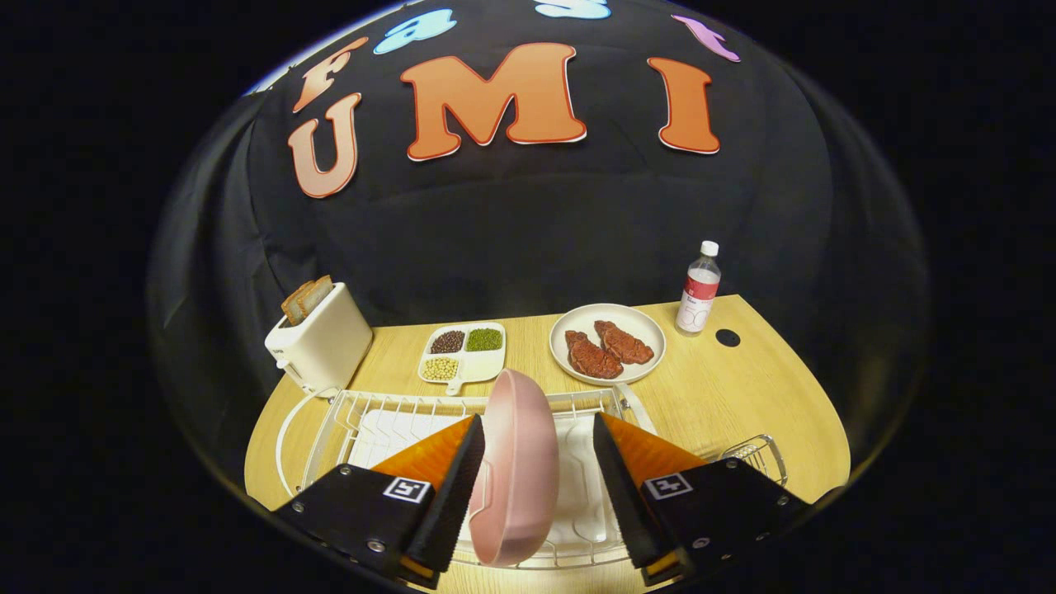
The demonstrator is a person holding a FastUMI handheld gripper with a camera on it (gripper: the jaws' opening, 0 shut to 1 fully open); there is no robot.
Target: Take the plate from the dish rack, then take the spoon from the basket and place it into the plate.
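Plate point(518, 462) stands on edge in the rack point(388, 408), between the fingers of the hand-held gripper point(535, 478). Jaws wide: left pad at the plate's back, right pad clear. Centre on the rim, close squarely, then lift straight up so the rack tines don't snag. Basket point(755, 455) sits right, on the desk point(742, 379).

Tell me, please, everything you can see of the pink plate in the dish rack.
The plate is pale pink, smooth and matte, likely plastic or ceramic, with a rounded rim and a shallow bowl-like form. It stands on edge in the white wire rack, leaning slightly, its back bulging to one side. It sits between the open fingers of the tool: the left finger looks at or very near its rim, the right finger is clearly apart. A white drip tray lies beneath it.
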